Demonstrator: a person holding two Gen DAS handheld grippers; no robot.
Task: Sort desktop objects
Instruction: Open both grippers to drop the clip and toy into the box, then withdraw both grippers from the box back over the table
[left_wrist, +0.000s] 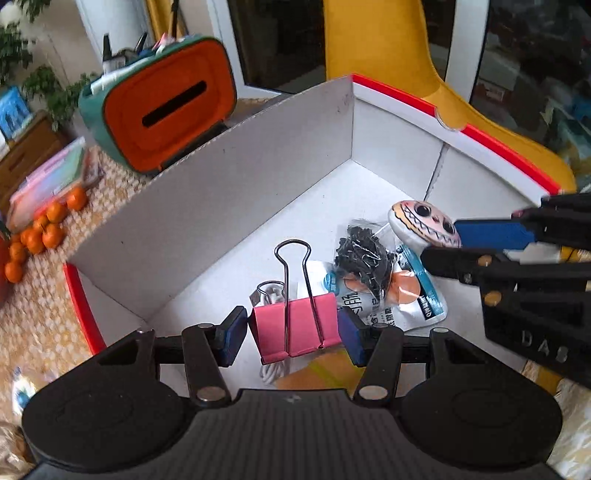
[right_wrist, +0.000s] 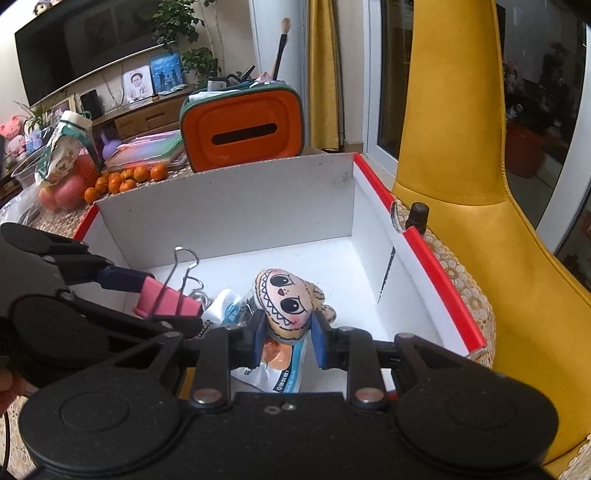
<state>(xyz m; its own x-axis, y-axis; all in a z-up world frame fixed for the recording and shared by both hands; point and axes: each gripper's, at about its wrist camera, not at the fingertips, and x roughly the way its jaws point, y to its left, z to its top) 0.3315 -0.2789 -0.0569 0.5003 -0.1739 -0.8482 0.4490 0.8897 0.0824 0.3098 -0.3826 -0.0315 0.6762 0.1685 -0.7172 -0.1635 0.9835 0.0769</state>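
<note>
My left gripper (left_wrist: 291, 334) is shut on a pink binder clip (left_wrist: 295, 325) and holds it over the white box with red rim (left_wrist: 221, 177). My right gripper (right_wrist: 286, 334) is shut on a small cartoon-face plush (right_wrist: 284, 302), also over the box (right_wrist: 369, 221). The plush shows in the left wrist view (left_wrist: 424, 221), and the clip shows in the right wrist view (right_wrist: 166, 301). On the box floor lie a white snack packet (left_wrist: 406, 299), a bag of small black clips (left_wrist: 362, 258) and a white cable (left_wrist: 271, 291).
An orange and green tissue box (right_wrist: 242, 129) with pens stands behind the box. Small oranges (left_wrist: 40, 229) and a pastel case (left_wrist: 51, 181) lie on the woven mat at left. A yellow chair (right_wrist: 461, 147) stands at right. A dark bottle cap (right_wrist: 417, 214) sits by the box's right rim.
</note>
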